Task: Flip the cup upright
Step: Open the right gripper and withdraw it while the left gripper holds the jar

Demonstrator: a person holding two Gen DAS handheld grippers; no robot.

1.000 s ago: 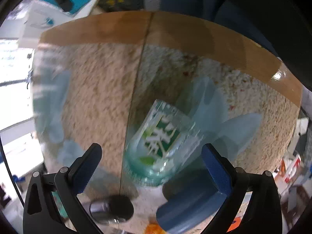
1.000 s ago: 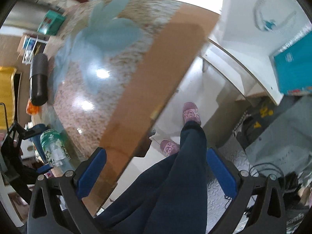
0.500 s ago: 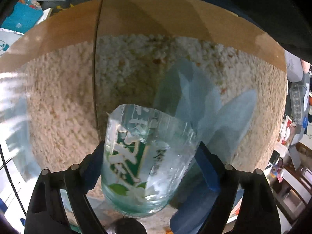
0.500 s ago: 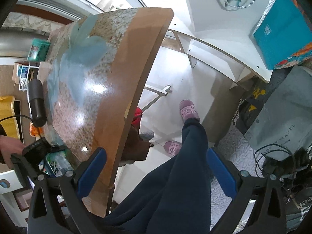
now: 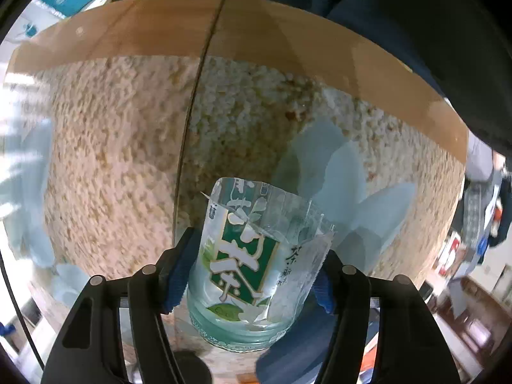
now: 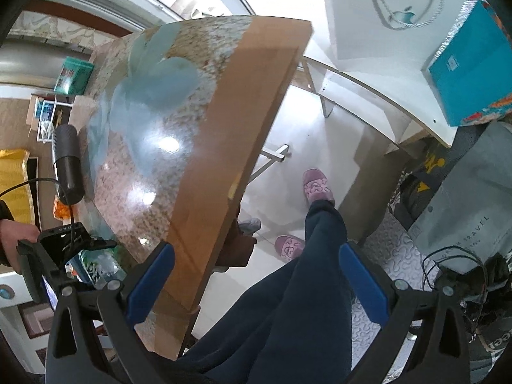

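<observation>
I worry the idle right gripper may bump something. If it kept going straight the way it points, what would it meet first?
Probably the person's dark blue trouser leg, centred between the open right gripper fingers; depth is unclear.

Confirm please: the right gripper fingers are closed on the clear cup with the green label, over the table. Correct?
Not quite: it is the left gripper whose fingers are closed on the cup, as the left wrist view shows. The right gripper is open and holds nothing.

We record strong fisheye curvature with black corner vignetting in both views, motion blur at the left edge, and bright glare spots on the glossy bench (image 6: 166, 144).
</observation>
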